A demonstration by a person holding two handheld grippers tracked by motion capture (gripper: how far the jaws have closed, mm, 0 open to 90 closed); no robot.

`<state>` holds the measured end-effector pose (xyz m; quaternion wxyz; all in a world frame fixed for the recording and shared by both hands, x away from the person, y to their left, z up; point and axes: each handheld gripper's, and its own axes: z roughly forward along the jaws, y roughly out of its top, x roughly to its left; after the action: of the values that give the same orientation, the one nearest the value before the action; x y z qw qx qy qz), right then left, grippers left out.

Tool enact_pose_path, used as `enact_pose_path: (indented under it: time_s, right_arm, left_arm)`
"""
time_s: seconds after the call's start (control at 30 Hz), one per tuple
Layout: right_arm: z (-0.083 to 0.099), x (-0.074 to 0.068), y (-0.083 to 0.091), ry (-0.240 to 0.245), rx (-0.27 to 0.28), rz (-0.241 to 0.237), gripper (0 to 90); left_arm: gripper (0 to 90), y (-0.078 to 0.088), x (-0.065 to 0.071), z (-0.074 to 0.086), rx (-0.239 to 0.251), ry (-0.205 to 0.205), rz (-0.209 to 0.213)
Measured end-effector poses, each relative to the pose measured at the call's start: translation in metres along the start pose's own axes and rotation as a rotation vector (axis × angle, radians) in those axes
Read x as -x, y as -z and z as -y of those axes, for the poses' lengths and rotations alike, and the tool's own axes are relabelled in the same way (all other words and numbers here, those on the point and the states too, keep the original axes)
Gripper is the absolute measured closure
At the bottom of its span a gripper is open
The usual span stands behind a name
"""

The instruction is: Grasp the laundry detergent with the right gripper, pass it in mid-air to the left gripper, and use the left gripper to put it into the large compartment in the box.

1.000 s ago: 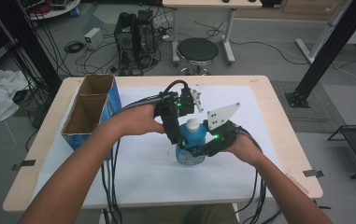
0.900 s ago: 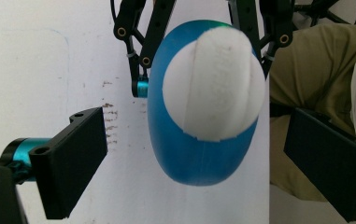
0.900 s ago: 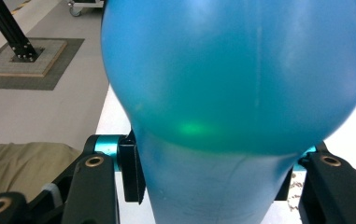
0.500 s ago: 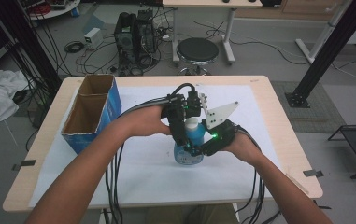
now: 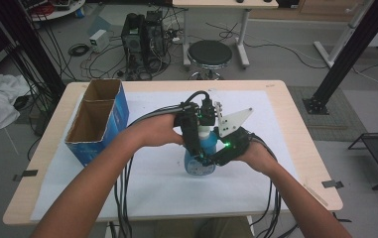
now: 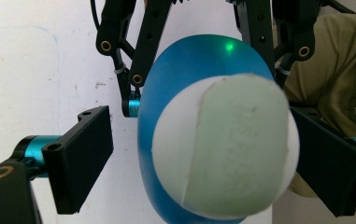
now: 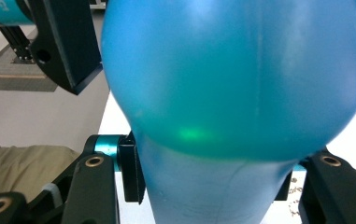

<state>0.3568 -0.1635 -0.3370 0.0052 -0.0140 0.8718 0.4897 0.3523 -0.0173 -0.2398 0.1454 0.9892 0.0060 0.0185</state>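
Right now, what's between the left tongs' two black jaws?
The bottle's white cap, seen in the left gripper view. A gap shows beside the left-hand jaw.

Black stool (image 5: pixel 209 53) on grey floor (image 5: pixel 285 54)

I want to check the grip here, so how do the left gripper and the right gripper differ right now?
The right gripper is clamped on the blue bottle; the left gripper has been closing around its white cap, a gap showing at one jaw. The left comes from above, the right from the side.
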Motion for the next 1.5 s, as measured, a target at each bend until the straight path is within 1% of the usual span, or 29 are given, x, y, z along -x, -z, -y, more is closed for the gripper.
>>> enact_pose_path:
  time_s: [0.1, 0.17, 0.27, 0.4, 0.5, 0.53, 0.57, 0.6, 0.63, 0.67, 0.7, 0.73, 0.77, 0.83, 0.9, 0.97, 1.0, 1.03, 1.07, 1.2, 1.23, 1.33, 1.37, 1.4, 1.43, 1.47, 1.5]
  right_arm:
    - [-0.0002, -0.0001, -0.0004, -0.002, -0.001, -0.006, 44.0]
    - [-0.0001, 0.0002, -0.0008, 0.002, -0.002, -0.005, 44.0]
    - [-0.0001, 0.0004, -0.0011, 0.004, -0.004, -0.005, 44.0]
    - [0.0, 0.0, -0.001, 0.0, -0.003, -0.005, 44.0]
    - [-0.0002, -0.0002, -0.0007, 0.001, -0.003, -0.006, 44.0]
    - [-0.0003, 0.0004, -0.0007, 0.011, -0.006, -0.006, 44.0]
    - [-0.0003, 0.0004, -0.0009, 0.012, -0.005, -0.008, 44.0]
    - [-0.0003, 0.0002, -0.0013, 0.012, 0.0, -0.007, 44.0]
    - [-0.0006, 0.0022, -0.0029, 0.043, 0.015, -0.014, 44.0]
    - [-0.0005, 0.0026, -0.0033, 0.054, 0.021, -0.01, 44.0]
    - [-0.0004, -0.0009, -0.0015, 0.003, -0.001, -0.007, 44.0]
    - [0.0, -0.0022, -0.0012, -0.012, -0.016, -0.018, 44.0]
    - [0.0, -0.0027, -0.001, -0.019, -0.019, -0.022, 44.0]
    - [-0.0001, -0.0012, -0.0013, 0.0, -0.009, -0.013, 44.0]
    - [-0.0001, -0.0006, -0.0014, 0.007, -0.006, -0.01, 44.0]
    - [-0.0003, -0.0015, -0.0015, -0.006, -0.004, -0.015, 44.0]
    - [-0.0001, -0.0009, -0.0016, 0.003, -0.006, -0.014, 44.0]
    - [-0.0002, -0.0014, -0.0015, -0.005, -0.007, -0.016, 44.0]
    - [0.0, -0.0008, -0.0015, 0.004, -0.009, -0.014, 44.1]
    - [0.0003, -0.0007, -0.001, -0.006, -0.015, -0.02, 44.1]
    - [0.0004, -0.0005, -0.001, -0.005, -0.015, -0.02, 44.0]
    - [0.0, -0.0011, -0.001, -0.007, -0.009, -0.019, 44.1]
    - [0.0, -0.0009, -0.001, 0.0, -0.005, -0.019, 44.1]
    - [0.0, -0.0003, -0.0014, 0.01, -0.004, -0.02, 44.1]
    - [0.0, -0.0011, -0.0018, 0.005, -0.004, -0.022, 44.2]
    - [0.0, -0.002, -0.0017, -0.002, -0.008, -0.023, 44.2]
    - [0.0, 0.0, -0.0028, 0.025, 0.01, -0.008, 44.1]
  left_arm:
    - [12.8, -0.0004, -0.0005, -0.0003, -0.007, -0.002, 0.008]
    - [15.7, -0.0015, -0.0005, -0.0003, -0.012, -0.007, 0.015]
    - [17.1, -0.0017, -0.0004, -0.0007, -0.02, -0.013, 0.011]
    - [19.6, -0.0025, -0.0008, -0.0011, -0.024, -0.013, 0.016]
    - [23.2, -0.0032, -0.0004, -0.0016, -0.03, -0.016, 0.013]
    - [23.2, -0.0033, -0.0005, -0.0018, -0.03, -0.017, 0.014]
    - [23.2, -0.0035, -0.0011, -0.0023, -0.031, -0.025, 0.014]
    - [23.2, -0.0038, -0.0009, -0.0026, -0.031, -0.019, 0.012]
    - [23.2, -0.0038, -0.0008, -0.0027, -0.032, -0.016, 0.008]
    - [23.8, -0.0037, -0.0008, -0.0027, -0.031, -0.015, 0.006]
    - [26.4, -0.0035, -0.0008, -0.0029, -0.035, -0.02, 0.013]
    - [27.1, -0.0039, -0.0004, -0.0029, -0.032, -0.019, 0.011]
    - [27.2, -0.0041, -0.0004, -0.0029, -0.035, -0.02, 0.011]
    - [27.9, -0.0048, 0.0, -0.003, -0.039, -0.022, 0.008]
    - [29.6, -0.0051, 0.0002, -0.0032, -0.037, -0.028, 0.01]
    - [31.9, -0.0051, 0.0002, -0.0033, -0.036, -0.033, 0.009]
    - [32.2, -0.0053, 0.0003, -0.0034, -0.037, -0.036, 0.01]
    - [32.5, -0.0055, 0.0004, -0.0035, -0.037, -0.036, 0.009]
    - [33.2, -0.0054, 0.0008, -0.0036, -0.038, -0.04, 0.009]
    - [36.6, -0.0051, 0.0026, -0.004, -0.029, -0.05, 0.007]
    - [37.3, -0.0047, 0.0025, -0.0042, -0.034, -0.06, 0.007]
    - [37.3, -0.0053, 0.0029, -0.0044, -0.034, -0.062, 0.008]
    - [37.4, -0.0052, 0.0037, -0.0046, -0.036, -0.061, -0.007]
    - [37.5, -0.0058, 0.0044, -0.0047, -0.03, -0.056, -0.007]
    - [37.5, -0.0054, 0.0039, -0.0051, -0.038, -0.069, -0.007]
    - [37.5, -0.0056, 0.0042, -0.0052, -0.037, -0.069, -0.012]
    - [37.6, -0.0056, 0.0044, -0.0053, -0.037, -0.068, -0.013]
